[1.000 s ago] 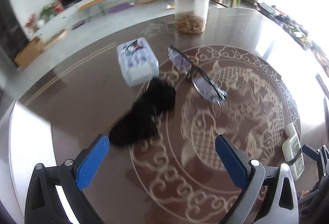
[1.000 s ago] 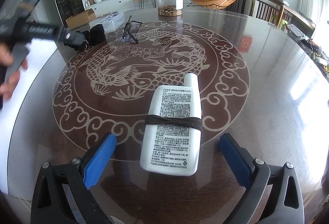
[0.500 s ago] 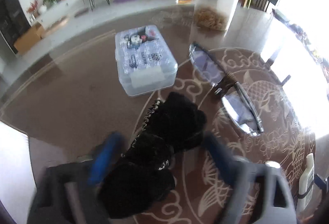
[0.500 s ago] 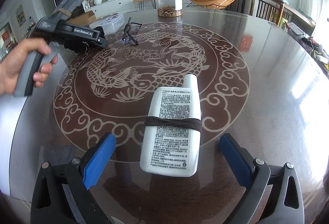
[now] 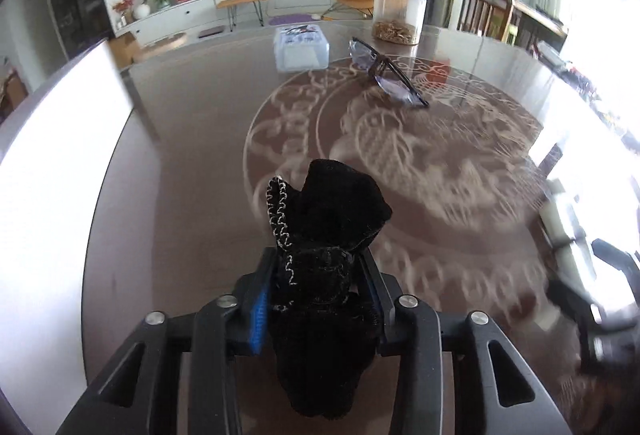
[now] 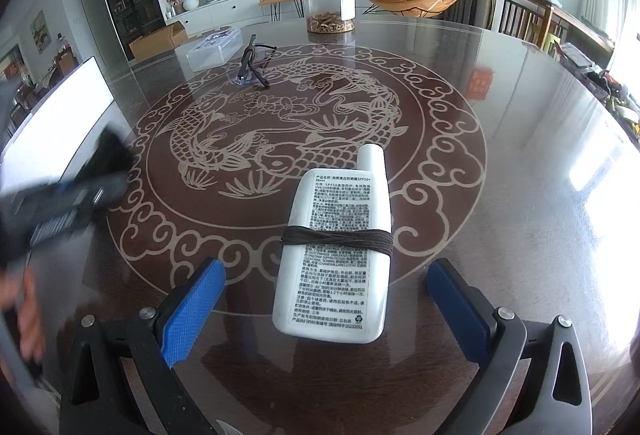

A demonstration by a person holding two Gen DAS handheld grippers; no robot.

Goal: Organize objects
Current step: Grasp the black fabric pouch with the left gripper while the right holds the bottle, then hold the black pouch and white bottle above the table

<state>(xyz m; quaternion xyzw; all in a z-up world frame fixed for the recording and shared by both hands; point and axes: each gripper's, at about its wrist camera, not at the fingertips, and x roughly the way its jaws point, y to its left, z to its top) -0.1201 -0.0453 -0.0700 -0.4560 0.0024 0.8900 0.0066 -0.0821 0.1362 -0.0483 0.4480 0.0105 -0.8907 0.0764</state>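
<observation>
Lifted black pouch [image 5: 324, 267] (label unreadable)

left tool [image 5: 318, 275], clamping black pouch [image 5: 326, 235]

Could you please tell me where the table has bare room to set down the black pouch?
The far right of the round dark table, beyond the white bottle, is bare. It is crowded at the far left, by the clear plastic box, glasses and tall jar.

A white bottle [image 6: 334, 255] lying on the near part of the surface [image 6: 500, 163] carries a block of small printed Chinese text; only "SPF50+" on its top line is legible. Nothing else is readable.
</observation>
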